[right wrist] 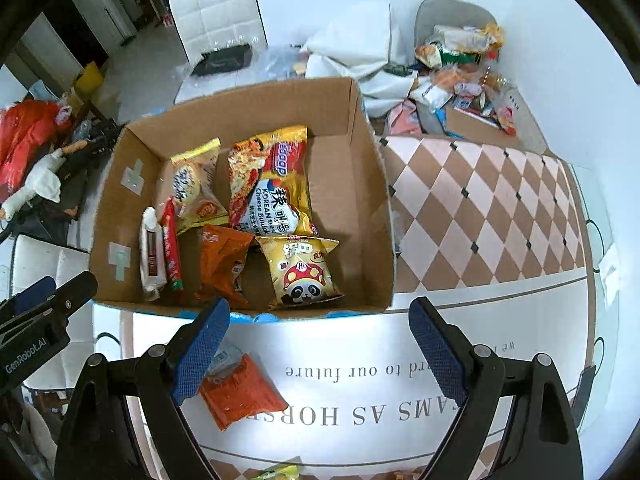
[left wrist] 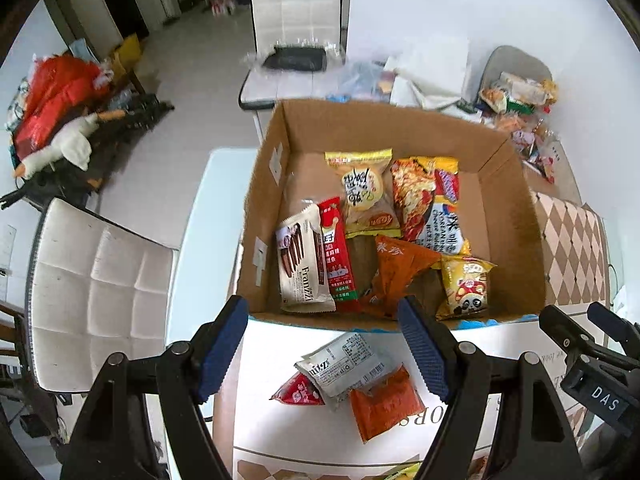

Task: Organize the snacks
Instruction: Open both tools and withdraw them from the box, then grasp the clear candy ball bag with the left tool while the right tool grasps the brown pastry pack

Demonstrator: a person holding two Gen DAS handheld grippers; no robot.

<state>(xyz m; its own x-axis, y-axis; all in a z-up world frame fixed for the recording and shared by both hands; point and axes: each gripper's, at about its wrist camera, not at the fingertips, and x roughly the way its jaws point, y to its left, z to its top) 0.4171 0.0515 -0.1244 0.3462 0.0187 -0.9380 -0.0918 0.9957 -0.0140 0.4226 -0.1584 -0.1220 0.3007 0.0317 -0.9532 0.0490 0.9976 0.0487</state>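
Observation:
An open cardboard box (left wrist: 516, 220) (right wrist: 372, 200) holds several snacks: a white Franzzi packet (left wrist: 304, 264), a red stick (left wrist: 338, 256), a yellow cake packet (left wrist: 366, 192), a noodle bag (left wrist: 432, 200) (right wrist: 272, 184), an orange packet (left wrist: 396, 276) and a yellow panda bag (left wrist: 466, 286) (right wrist: 304, 276). In front of the box three packets lie on the table: red (left wrist: 296, 390), white (left wrist: 344, 368) and orange (left wrist: 384, 404) (right wrist: 240, 392). My left gripper (left wrist: 324, 344) hangs open above them, gripping nothing. Beside it, my right gripper (right wrist: 320, 348) is open and empty over the printed cloth.
A loose snack pile (left wrist: 520, 104) (right wrist: 460, 64) sits at the back right beyond the checkered cloth (right wrist: 480, 208). White chairs stand at the left (left wrist: 100, 292) and behind the box (left wrist: 296, 4). A plush goose (left wrist: 60, 152) lies on the floor at left.

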